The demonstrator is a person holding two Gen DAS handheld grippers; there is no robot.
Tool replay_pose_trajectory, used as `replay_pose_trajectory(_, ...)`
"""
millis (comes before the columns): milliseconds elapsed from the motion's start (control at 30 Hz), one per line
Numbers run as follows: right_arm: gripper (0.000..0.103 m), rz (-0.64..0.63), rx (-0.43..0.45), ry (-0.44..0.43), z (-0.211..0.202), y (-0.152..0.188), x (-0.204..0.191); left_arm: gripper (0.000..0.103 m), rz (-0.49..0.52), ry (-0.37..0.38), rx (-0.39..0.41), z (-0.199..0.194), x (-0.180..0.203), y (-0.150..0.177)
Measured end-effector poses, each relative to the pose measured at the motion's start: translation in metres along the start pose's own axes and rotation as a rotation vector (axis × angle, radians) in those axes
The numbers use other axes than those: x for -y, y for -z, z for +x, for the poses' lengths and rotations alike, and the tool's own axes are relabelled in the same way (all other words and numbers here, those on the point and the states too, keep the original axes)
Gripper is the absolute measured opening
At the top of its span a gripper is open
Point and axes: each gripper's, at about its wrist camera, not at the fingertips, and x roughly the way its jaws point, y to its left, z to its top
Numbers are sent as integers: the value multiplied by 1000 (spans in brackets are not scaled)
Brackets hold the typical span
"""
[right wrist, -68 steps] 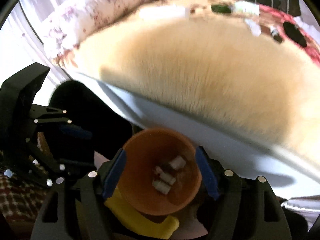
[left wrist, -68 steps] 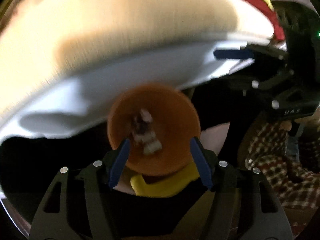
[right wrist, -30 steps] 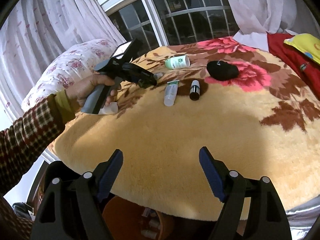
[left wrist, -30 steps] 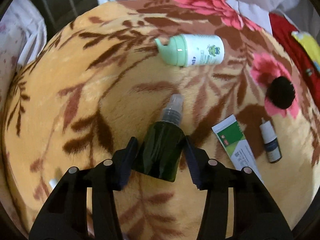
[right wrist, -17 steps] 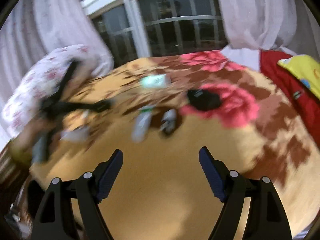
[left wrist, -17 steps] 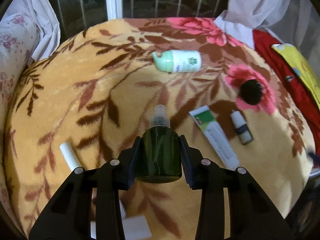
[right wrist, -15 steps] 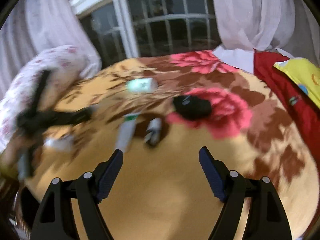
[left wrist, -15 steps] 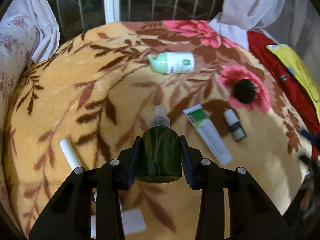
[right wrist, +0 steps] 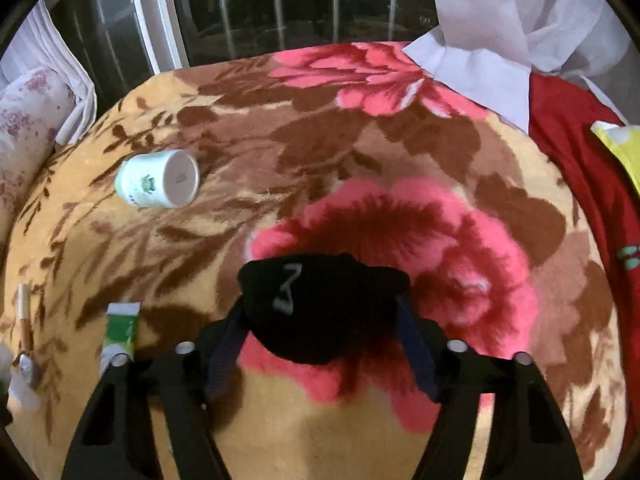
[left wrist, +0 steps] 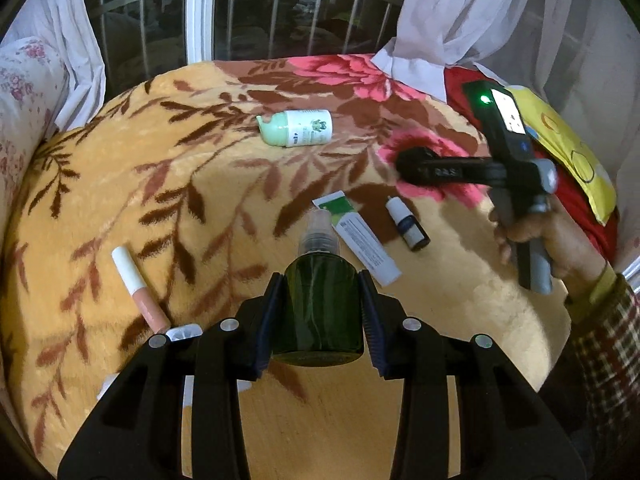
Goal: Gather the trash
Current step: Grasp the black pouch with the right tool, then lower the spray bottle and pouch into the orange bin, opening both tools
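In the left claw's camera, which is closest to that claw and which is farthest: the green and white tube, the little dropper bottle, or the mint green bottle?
1. Green and white tube: just right of the left claw, beside the dark green spray bottle it holds.
2. Little dropper bottle: farther right, past the tube.
3. Mint green bottle: far back, lying near the window.

Both wrist views low over the floral blanket (left wrist: pixel 200 184), facing the window (right wrist: pixel 256 8).

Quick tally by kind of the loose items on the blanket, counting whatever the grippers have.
Bottles: 3 — green spray bottle, mint-capped bottle, small dropper bottle
Tubes: 2 — green-white tube, lip gloss
Black pouch: 1
Total: 6
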Motion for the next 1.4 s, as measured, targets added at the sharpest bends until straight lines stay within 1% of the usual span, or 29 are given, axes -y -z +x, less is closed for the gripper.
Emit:
replay_pose_trajectory(33, 58, 4, 0, 3, -2, -1, -2, 37, 2, 0, 3, -1, 0, 1)
replay_pose_trajectory(133, 53, -15, 27, 12, -15, 0, -9, 37, 1, 11, 6, -5, 0, 7)
replay_pose_trajectory(333, 52, -35, 106, -32, -53, 18, -16, 37, 0, 35, 16, -17, 3, 21)
replay_pose_trajectory(500, 52, -78, 170, -58, -94, 37, -26, 37, 2, 44, 39, -38, 6, 34)
replay_pose_trajectory(633, 52, -126, 220, -129, -139, 68, -43, 37, 10, 57, 55, -61, 12, 52)
replay_pose_trajectory(767, 52, -207, 238, -233, -185, 121, -73, 37, 26, 67, 45, -86, 19, 85)
replay_pose_trajectory(800, 53, -237, 236, -270, -197, 139, -83, 37, 32, 71, 36, -92, 21, 95)
replay_pose_trajectory(867, 53, -291, 218, -334, -214, 173, -100, 37, 42, 80, 9, -100, 24, 116)
replay_pose_trajectory(900, 53, -319, 203, -372, -222, 194, -110, 37, 48, 86, -14, -104, 26, 130)
replay_pose_trajectory(933, 53, -332, 187, -400, -225, 206, -116, 37, 54, 90, -37, -105, 27, 141)
replay_pose_trajectory(1000, 53, -357, 109, -471, -224, 239, -133, 37, 52, 103, -96, -105, 30, 166)
replay_pose_trajectory(1033, 53, -362, 80, -487, -220, 251, -139, 37, 50, 111, -132, -102, 30, 178)
replay_pose_trajectory(1067, 53, -365, 46, -499, -214, 262, -145, 37, 49, 124, -182, -97, 31, 193)
replay_pose_trajectory(1200, 53, -356, -131, -513, -165, 308, -161, 37, -4, 140, -307, -73, 28, 236)
replay_pose_trajectory(1267, 53, -352, -186, -505, -146, 325, -163, 37, -31, 148, -355, -63, 24, 252)
replay_pose_trajectory(1333, 53, -350, -260, -513, -125, 344, -169, 37, -50, 142, -397, -52, 21, 267)
replay_pose_trajectory(1400, 54, -369, -315, -493, -107, 362, -176, 37, -58, 140, -434, -43, 20, 277)
